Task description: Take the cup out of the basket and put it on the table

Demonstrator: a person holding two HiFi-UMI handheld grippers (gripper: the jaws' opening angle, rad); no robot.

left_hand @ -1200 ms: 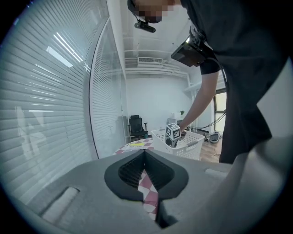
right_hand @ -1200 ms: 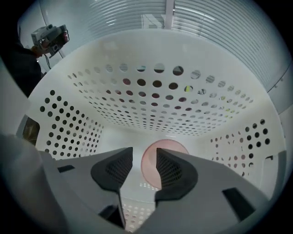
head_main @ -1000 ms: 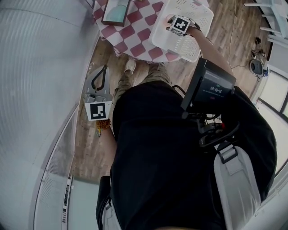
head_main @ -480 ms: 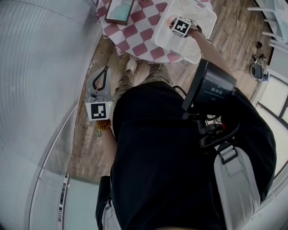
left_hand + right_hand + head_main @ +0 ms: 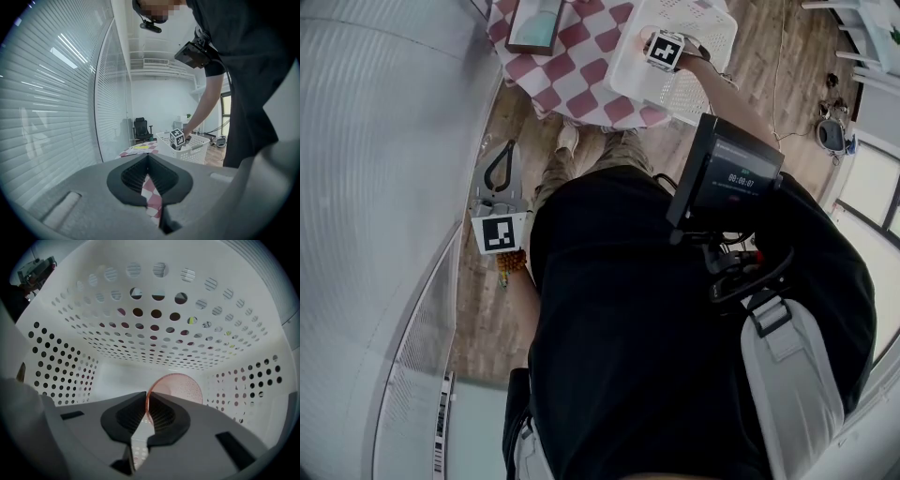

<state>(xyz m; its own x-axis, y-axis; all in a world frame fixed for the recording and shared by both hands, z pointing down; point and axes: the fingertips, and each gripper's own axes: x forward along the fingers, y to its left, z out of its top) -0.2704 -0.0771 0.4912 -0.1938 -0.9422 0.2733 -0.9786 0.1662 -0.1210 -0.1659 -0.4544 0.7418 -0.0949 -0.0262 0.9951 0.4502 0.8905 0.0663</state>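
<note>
Cup: translucent pinkish plastic cup (image 5: 183, 386), thin-walled. Judged light, a little flexible and smooth. A pinch across the rim wall looks the sensible hold, squeezed moderately so it neither buckles nor slips.

Location: low inside the white perforated plastic basket (image 5: 154, 329), with its round mouth facing the gripper.

Right gripper (image 5: 147, 409) points down into the basket. Its jaws have just been closing and now pinch the near rim wall — one pad inside, one outside.

Left gripper (image 5: 148, 163) hangs at the person's side, jaws together, holding nothing.

The basket sits on the red-and-white checked surface (image 5: 581, 70) — cup not yet lifted out.
</note>
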